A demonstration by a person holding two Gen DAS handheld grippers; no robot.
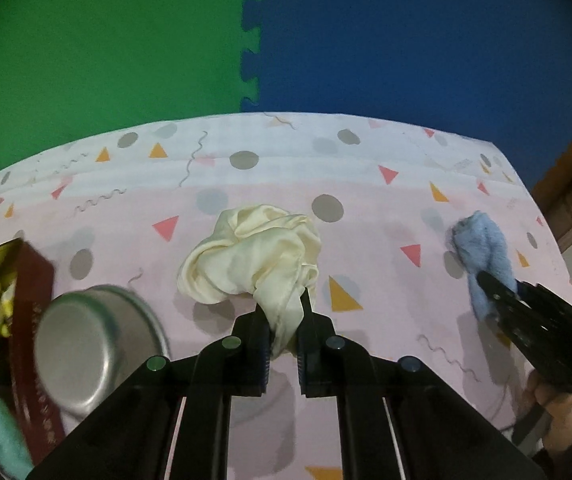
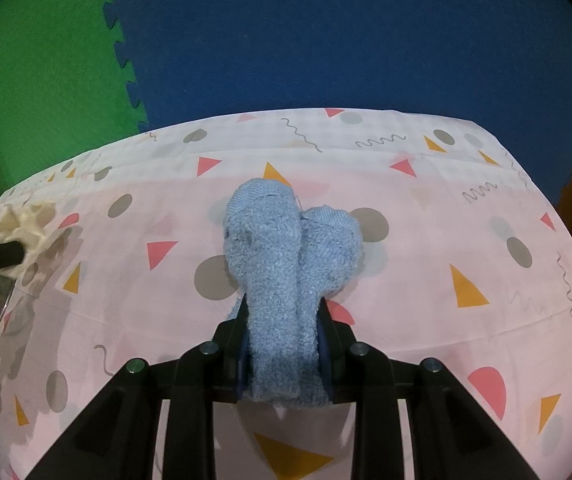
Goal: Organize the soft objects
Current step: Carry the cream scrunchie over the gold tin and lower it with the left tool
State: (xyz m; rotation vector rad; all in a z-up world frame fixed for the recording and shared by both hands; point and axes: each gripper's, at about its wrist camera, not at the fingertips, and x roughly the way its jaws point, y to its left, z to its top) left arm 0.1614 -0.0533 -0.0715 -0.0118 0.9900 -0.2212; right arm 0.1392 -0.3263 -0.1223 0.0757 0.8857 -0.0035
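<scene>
Above the patterned tablecloth (image 1: pixel 386 240), I hold my left gripper (image 1: pixel 284 312) clenched on cream cloth (image 1: pixel 254 256), beside a steel bowl (image 1: pixel 94 344); my right gripper (image 2: pixel 284 320) grasps a blue towel (image 2: pixel 282 256), clear of edges.

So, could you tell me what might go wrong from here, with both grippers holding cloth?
The left gripper pinches only one corner of the cream cloth, so it may slip free. The trailing cloth could also catch the metal bowl close beside it. The thick blue towel bulges out of the right gripper and may sag loose.
</scene>
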